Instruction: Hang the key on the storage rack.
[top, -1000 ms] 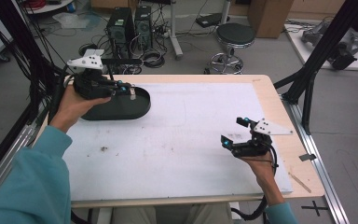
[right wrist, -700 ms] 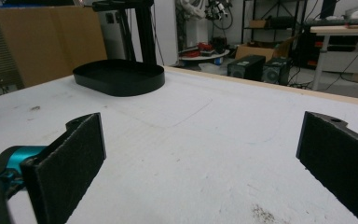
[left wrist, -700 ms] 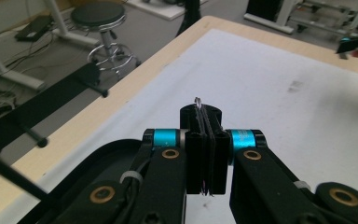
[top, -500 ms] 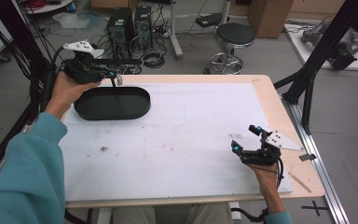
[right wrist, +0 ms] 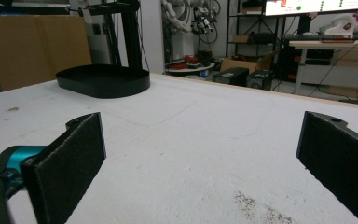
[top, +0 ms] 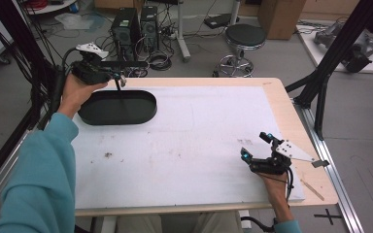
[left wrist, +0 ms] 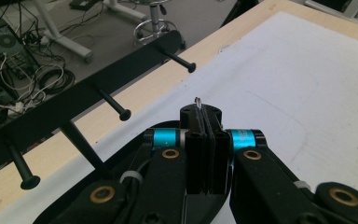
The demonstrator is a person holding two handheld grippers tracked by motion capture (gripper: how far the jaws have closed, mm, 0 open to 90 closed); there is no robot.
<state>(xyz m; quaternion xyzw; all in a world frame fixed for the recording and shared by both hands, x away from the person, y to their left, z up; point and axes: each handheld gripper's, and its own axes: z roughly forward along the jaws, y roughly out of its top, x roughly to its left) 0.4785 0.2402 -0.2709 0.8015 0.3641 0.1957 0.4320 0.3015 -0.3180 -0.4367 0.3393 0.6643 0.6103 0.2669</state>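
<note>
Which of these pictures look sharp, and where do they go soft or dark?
High view: even light, slightly soft throughout. Left gripper view: jaws sharp on the small metal hook, peg rack slightly soft. Right gripper view: near jaws blurred, black tray clearer, background dim.

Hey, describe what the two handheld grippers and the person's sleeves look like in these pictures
Both grippers are black. The left gripper carries a pale three-cornered plate on top, the right gripper a grey one, and teal-blue cylinders sit by the jaws. In the left gripper view brass-coloured rings dot the linkage arms. The right gripper's pads are flat, dark and rough-textured. A black cable trails from each. The sleeves are teal.
</note>
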